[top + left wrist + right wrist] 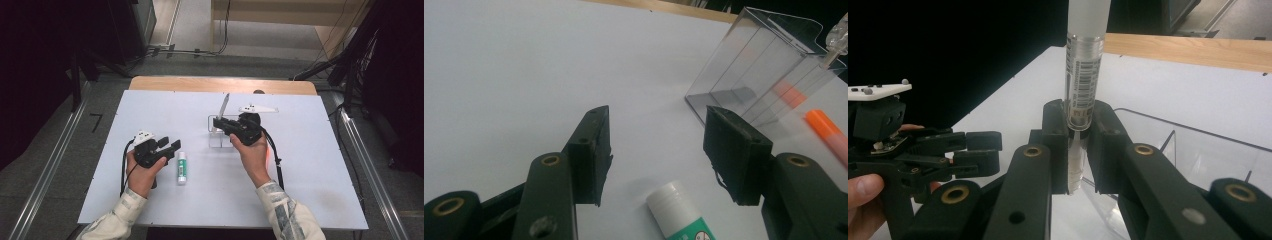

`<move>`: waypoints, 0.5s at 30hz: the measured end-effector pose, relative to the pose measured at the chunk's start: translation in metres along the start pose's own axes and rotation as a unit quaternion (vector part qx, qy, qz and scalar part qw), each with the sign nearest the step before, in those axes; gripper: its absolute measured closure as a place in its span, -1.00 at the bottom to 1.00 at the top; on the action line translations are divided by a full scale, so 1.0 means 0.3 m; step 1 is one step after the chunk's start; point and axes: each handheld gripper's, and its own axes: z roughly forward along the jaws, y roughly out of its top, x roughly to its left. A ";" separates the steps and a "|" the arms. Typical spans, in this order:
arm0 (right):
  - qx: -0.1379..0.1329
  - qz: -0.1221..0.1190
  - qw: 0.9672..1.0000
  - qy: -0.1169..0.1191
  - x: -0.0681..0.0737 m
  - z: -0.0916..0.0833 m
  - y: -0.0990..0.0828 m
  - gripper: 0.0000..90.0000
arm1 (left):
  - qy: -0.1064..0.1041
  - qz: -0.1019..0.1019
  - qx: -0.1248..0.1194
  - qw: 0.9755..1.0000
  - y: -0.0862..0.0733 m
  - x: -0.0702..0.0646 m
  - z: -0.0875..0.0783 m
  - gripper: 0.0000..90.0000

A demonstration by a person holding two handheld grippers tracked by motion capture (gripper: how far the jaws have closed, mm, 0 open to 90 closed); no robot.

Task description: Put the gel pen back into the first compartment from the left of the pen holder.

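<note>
Over clear plastic box (pixel 221 135): right gripper (pixel 1079 145) pinches translucent barcoded pen (pixel 1084 65), long axis near-upright, top tilted slightly.
Left gripper (pixel 656 150): jaws apart, nothing between, white-green glue stick (pixel 679 212) just beside.

Open left gripper (pixel 656 150), glue stick (pixel 679 212) (partly between), clear box (pixel 749 80)

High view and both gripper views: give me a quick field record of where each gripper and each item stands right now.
right gripper: shut on the pen, held upright over the clear box
left gripper: open, nothing between the jaws, hovering by the glue stick
glue stick: lying flat on the white table, white cap toward the box
clear box: open-topped, divided inside, standing mid-table
orange marker: lying on the table beside the box
pen tip end: hidden between the jaws, cannot tell whether it is inside the box
</note>
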 end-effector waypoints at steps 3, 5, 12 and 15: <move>-0.002 0.001 1.000 -0.002 -0.004 0.001 0.003 0.72 | -0.001 -0.001 0.000 1.000 0.000 0.001 -0.001 0.00; -0.002 0.002 1.000 -0.003 -0.007 0.002 0.005 0.72 | -0.001 -0.002 0.000 1.000 0.000 0.001 -0.001 0.00; -0.006 0.008 1.000 -0.003 -0.012 0.003 0.012 0.72 | -0.003 -0.004 -0.001 1.000 0.001 0.001 -0.001 0.00; -0.008 0.011 1.000 -0.003 -0.016 0.004 0.016 0.72 | -0.003 -0.004 -0.002 1.000 0.002 0.002 -0.002 0.00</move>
